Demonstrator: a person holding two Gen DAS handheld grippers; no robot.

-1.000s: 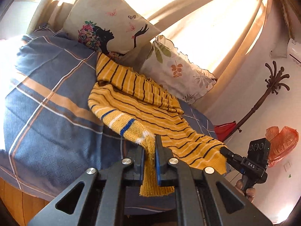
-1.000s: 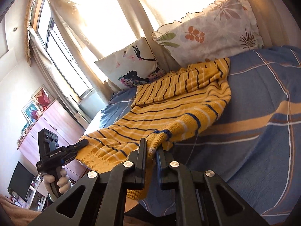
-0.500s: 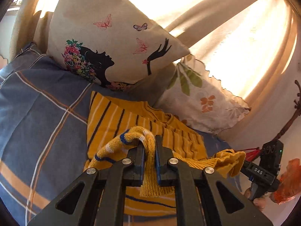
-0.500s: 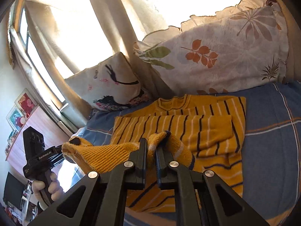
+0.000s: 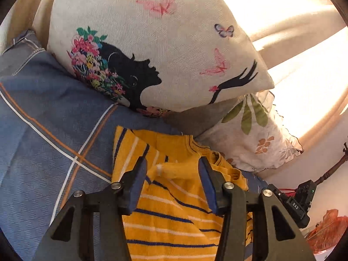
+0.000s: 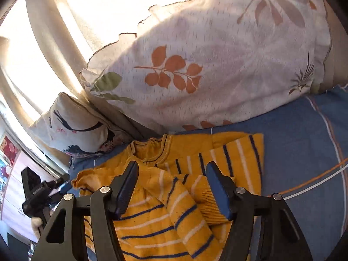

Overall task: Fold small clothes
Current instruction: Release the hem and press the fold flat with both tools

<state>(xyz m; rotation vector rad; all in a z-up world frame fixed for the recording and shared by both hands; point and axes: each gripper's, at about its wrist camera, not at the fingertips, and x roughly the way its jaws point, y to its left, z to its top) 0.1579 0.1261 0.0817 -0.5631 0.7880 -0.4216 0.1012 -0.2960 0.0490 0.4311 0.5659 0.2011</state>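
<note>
Sunlit bed (image 5: 43,117) against two pillows: a soft yellow striped sweater (image 5: 174,217) lies folded, probably best gripped at its hem. Left tongs (image 5: 173,174) and right tongs (image 6: 171,182) gape wide, empty.

The sweater (image 5: 174,206) lies on the bed (image 5: 43,152), with its neck end toward the pillows. Two pillows lean at the back of the bed, side by side and touching. The butterfly pillow (image 5: 152,54) is behind the sweater on the left, and the leaf pillow (image 6: 206,65) is behind it on the right. The curtain (image 6: 54,43) hangs behind both pillows. The left claw (image 5: 173,169) sits over the left part of the sweater, and the right claw (image 6: 171,174) sits over the right part. Each claw has sweater between its two fingers.
</note>
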